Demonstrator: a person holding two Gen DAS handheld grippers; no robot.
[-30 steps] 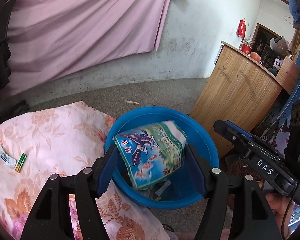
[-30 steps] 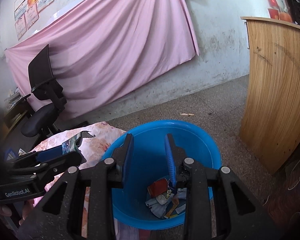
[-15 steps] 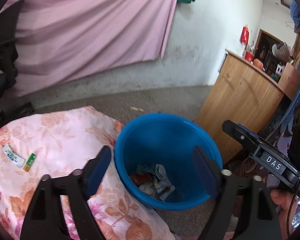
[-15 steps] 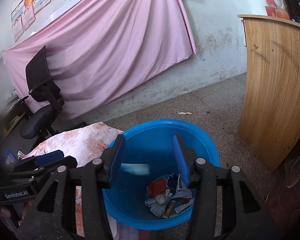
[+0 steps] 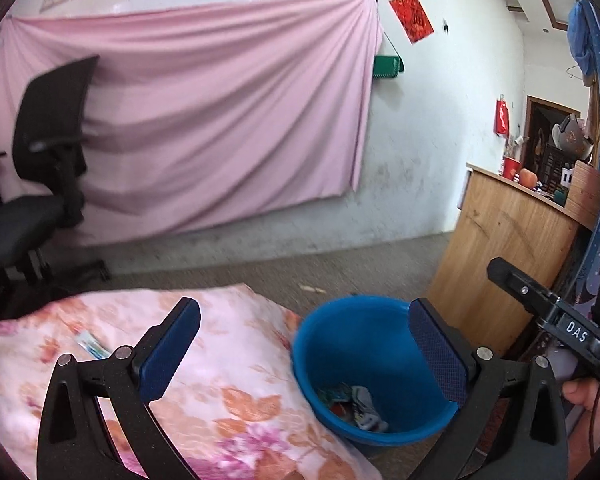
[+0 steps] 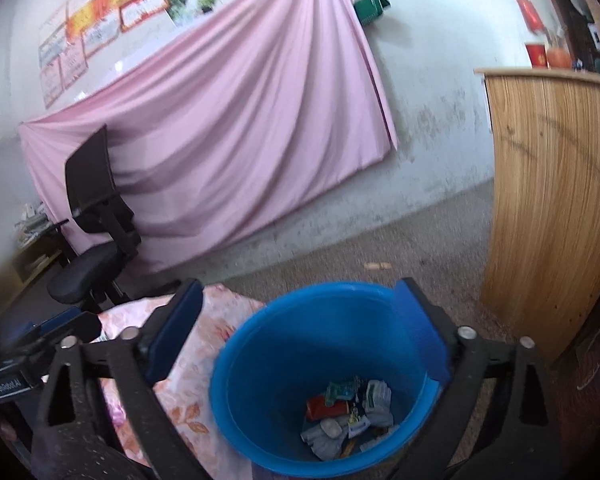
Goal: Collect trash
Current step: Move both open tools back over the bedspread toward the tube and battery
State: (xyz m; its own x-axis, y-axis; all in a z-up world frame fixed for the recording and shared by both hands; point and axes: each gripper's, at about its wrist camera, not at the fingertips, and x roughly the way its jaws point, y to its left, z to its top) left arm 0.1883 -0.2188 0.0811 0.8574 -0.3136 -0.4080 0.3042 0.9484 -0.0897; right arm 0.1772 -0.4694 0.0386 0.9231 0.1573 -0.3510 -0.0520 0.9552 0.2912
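Note:
A blue bucket (image 5: 364,344) (image 6: 276,364) stands on the floor beside a floral-covered surface. Several pieces of trash (image 6: 350,412) (image 5: 350,402) lie at its bottom, among them wrappers and a red item. My left gripper (image 5: 304,344) hovers over the bucket's left rim and the cloth; its jaws are opening and nothing is between them. My right gripper (image 6: 300,332) hangs above the bucket's mouth, jaws also opening wide, holding nothing. A small wrapper (image 5: 92,344) lies on the floral cloth to the left. Each gripper shows at the edge of the other's view.
The floral cloth (image 5: 228,384) covers the surface left of the bucket. A wooden counter (image 5: 500,256) (image 6: 552,200) stands to the right. A black office chair (image 5: 40,184) (image 6: 96,240) is at the back left before a pink curtain (image 5: 204,128). Grey floor lies beyond.
The left gripper let go of a colourful wrapper, which dropped into the bucket. Both grippers opened wide and tilted upward, the left swinging leftward over the cloth.

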